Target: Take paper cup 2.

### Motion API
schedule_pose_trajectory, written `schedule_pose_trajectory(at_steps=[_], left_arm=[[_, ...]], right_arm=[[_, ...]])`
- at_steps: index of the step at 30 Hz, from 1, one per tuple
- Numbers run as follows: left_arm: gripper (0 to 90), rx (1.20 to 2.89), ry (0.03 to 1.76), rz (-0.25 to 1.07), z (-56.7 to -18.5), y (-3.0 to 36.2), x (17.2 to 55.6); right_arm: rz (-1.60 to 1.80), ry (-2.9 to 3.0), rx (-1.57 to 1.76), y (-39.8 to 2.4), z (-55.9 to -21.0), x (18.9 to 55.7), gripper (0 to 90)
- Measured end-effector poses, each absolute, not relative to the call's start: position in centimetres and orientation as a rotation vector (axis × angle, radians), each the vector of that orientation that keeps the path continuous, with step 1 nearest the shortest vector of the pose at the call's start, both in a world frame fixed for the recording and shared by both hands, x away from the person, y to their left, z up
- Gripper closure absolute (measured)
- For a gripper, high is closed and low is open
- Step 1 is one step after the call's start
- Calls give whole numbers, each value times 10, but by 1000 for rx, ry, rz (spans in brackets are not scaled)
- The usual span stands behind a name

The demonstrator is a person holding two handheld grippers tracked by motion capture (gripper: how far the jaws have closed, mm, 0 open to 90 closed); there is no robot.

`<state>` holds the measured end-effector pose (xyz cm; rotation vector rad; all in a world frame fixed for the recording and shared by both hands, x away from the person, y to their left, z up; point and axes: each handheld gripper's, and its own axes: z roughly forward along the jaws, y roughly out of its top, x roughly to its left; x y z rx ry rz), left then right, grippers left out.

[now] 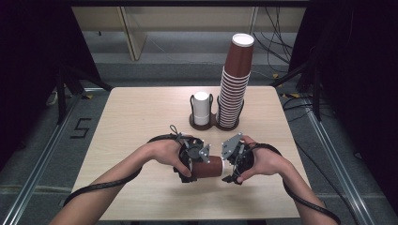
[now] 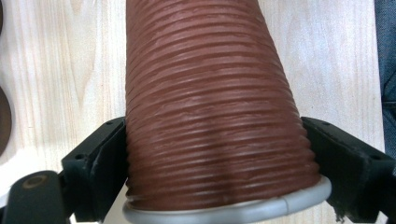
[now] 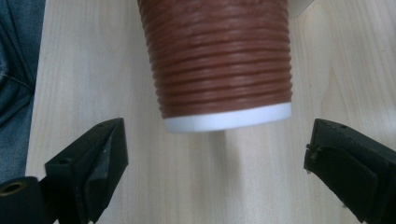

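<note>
The brown ribbed paper cup (image 1: 209,167) is seen lying on its side just below the centre of the high view, between the 2 hands. It is clamped near its rolled rim by the left gripper (image 1: 194,161); in the left gripper view the cup (image 2: 210,107) rises from the bottom edge to the top of the frame, and both black jaws are pressed against its ribbed wall at lower left and lower right. The white base of the cup is turned toward the right gripper (image 1: 231,159).

In the right gripper view the cup (image 3: 219,60) is seen in the upper middle of the frame, base downward, and the right gripper (image 3: 217,158) is released: its 2 jaws stand wide at lower left and lower right, clear of the cup, with bare wood between them. No earlier picture is given for comparison.

The light wooden bench (image 1: 136,122) is seen across the middle of the high view. Near its far edge, above the centre of the frame, a dark 2-slot holder (image 1: 197,123) is placed. A short white stack (image 1: 202,108) is held in its left slot, and a tall, rightward-leaning stack of brown cups (image 1: 234,84) in its right slot.
</note>
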<state>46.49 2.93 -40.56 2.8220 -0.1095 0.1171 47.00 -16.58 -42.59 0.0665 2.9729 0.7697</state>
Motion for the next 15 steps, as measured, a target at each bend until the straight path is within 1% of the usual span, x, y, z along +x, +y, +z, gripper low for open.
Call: schedule_pose_trajectory(at_steps=[8,9,14,15], left_arm=[[122,2819,-121,109,-405,26,464],[122,2796,-84,95,-407,26,462],[122,2815,-127,105,-405,26,464],[122,2807,-117,102,-405,26,463]], right_arm=[[765,2975,73,-158,-424,467,73],[768,2969,51,-157,-424,468,75],[774,2978,50,-151,-425,467,83],[774,2969,-9,-150,-426,469,84]])
